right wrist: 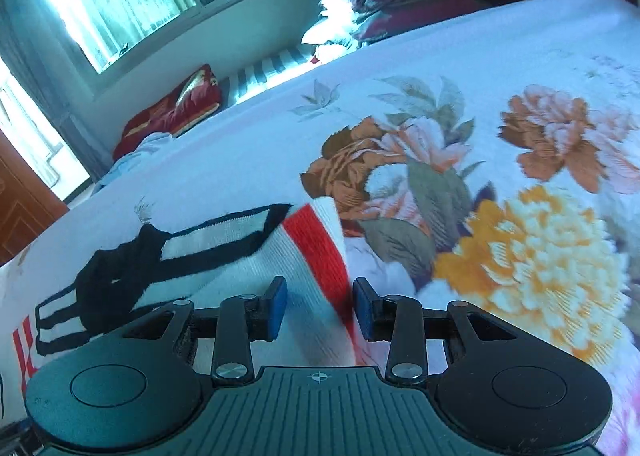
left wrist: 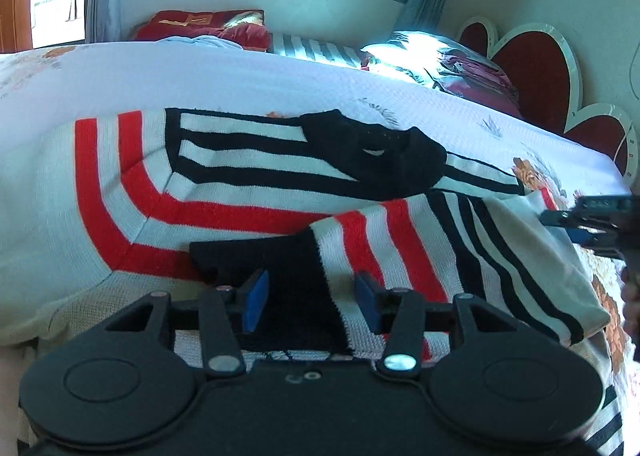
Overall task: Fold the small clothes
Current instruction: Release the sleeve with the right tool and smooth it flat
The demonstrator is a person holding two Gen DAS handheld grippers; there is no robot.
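Observation:
A white knit sweater (left wrist: pixel 248 176) with red and black stripes lies spread on the bed, its black collar (left wrist: pixel 372 152) toward the far side. One sleeve is folded across the body, and its black cuff (left wrist: pixel 296 276) lies near me. My left gripper (left wrist: pixel 311 302) hovers over that cuff, open, with its blue pads clear of the cloth on both sides. In the right wrist view a raised fold of the sweater (right wrist: pixel 320 256) with a red stripe runs between the pads of my right gripper (right wrist: pixel 320 308), which stands open. The right gripper (left wrist: pixel 560 220) also shows at the sweater's right edge.
The bed carries a white cover with large printed flowers (right wrist: pixel 520 136). Red cushions (left wrist: pixel 208 26) and a heap of bedding (left wrist: pixel 460 68) lie along its far side. A heart-shaped headboard (left wrist: pixel 532 68) stands at the right, and a window fills the wall behind.

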